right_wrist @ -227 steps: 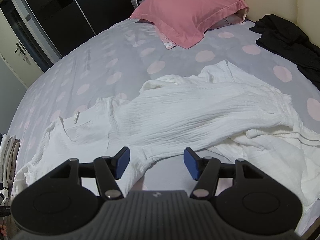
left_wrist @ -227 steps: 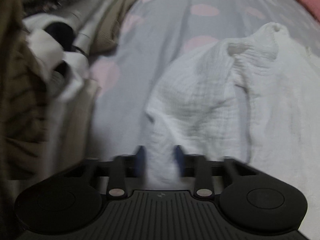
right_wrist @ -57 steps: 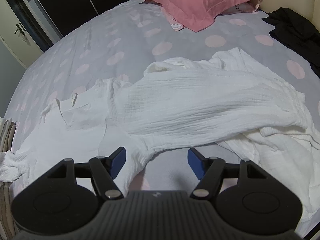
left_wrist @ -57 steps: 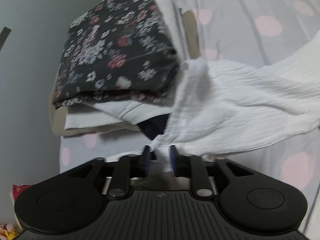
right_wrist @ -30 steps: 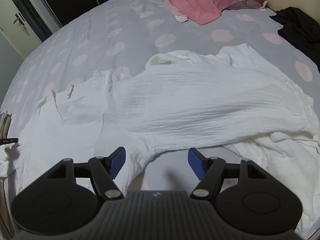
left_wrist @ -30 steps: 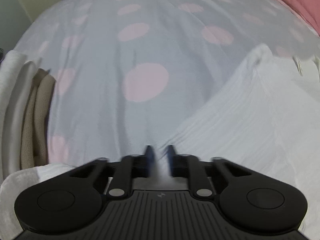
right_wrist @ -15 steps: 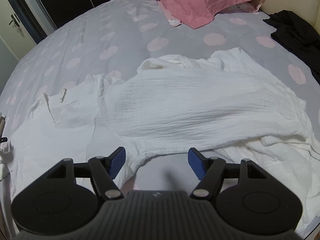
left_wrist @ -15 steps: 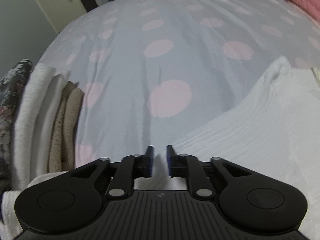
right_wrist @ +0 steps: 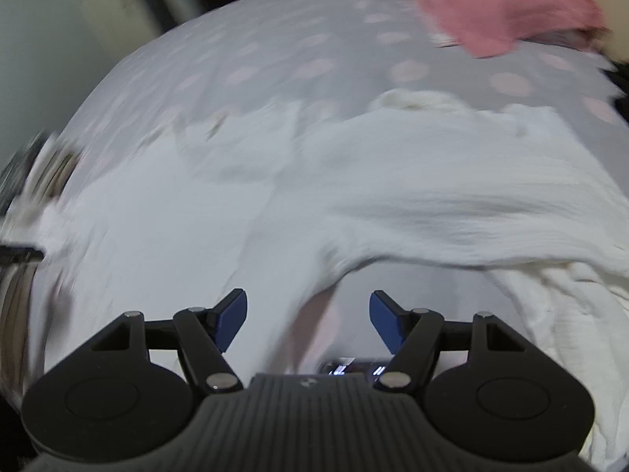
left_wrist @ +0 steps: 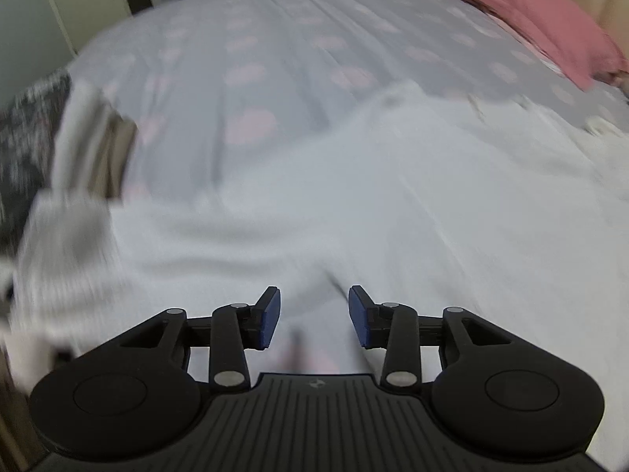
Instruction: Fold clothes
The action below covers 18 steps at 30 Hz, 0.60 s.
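Left wrist view. At far left a stack of folded clothes point(left_wrist: 59, 133) is seen, blurred, with a dark floral piece at the frame edge; it is judged to be the finished pile, kept at the bed's border clear of the working area. At lower centre the left gripper point(left_wrist: 314, 316) is shown with its jaws opening; no cloth is pressed between the blue pads, the white garment point(left_wrist: 354, 196) lying beneath them, released. The garment is spread across the middle and right of the frame, apparently laid out flat for folding.

Right wrist view. The same white garment point(right_wrist: 393, 204) is shown across the centre, crinkled, partly doubled over itself, with a bunched portion at lower right. The right gripper point(right_wrist: 308, 322) is held wide at lower centre, empty, above the garment's near edge, judged ready for a grasp there.

Surface and room. A grey bedsheet with pink dots point(left_wrist: 275, 47) covers the bed; a pink pillow point(right_wrist: 491, 4) lies at upper right. A pale wall and dark doorway are noted at upper left.
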Available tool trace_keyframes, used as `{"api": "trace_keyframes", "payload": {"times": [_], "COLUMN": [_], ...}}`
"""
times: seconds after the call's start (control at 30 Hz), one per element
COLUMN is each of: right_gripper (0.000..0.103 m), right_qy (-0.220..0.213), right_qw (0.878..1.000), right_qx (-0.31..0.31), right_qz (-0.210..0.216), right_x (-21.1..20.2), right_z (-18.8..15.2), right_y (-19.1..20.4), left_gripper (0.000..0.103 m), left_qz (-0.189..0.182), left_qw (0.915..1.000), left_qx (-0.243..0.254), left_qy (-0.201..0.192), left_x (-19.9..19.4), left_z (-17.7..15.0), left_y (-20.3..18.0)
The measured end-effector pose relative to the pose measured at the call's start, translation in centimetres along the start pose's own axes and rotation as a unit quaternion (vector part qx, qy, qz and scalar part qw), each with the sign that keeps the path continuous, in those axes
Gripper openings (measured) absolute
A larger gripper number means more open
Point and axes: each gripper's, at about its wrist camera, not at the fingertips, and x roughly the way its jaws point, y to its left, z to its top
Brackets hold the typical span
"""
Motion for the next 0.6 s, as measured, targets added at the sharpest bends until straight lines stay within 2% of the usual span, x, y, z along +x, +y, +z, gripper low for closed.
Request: {"api": "trace_keyframes", "payload": {"times": [0.1,0.23,0.4,0.6], "right_gripper": [0.071,0.071,0.071,0.071], "right_qy": [0.026,0.074,0.153,0.251], "right_qw": [0.997,0.984,0.959,0.928], "right_qx": [-0.077,-0.158,-0.230,-0.266], "right_qz": [0.015,0.045,0.057,0.062], "right_x": [-0.2,-0.5,-0.5,-0.1], "right_z": [-1.7,-4.0,-6.9,-10.8], "right_y": [2.0,4.0,5.7,5.9], "left_gripper": [0.041,0.043,0.047,0.049], "left_qz": [-0.027,-0.054,-0.084,-0.109], "left_qw": [0.9992,0.9955,0.9860,0.9694], "left_qx": [0.006,0.028,0.068,0.117], "left_qy": [0.028,0.072,0.127,0.186], "left_x": [-1.4,-2.9,-4.1,-4.6], "left_z": [-3.2,-7.2,-11.0,-15.0], "left_y": [-0.8,-1.9,-3.2,-4.9]}}
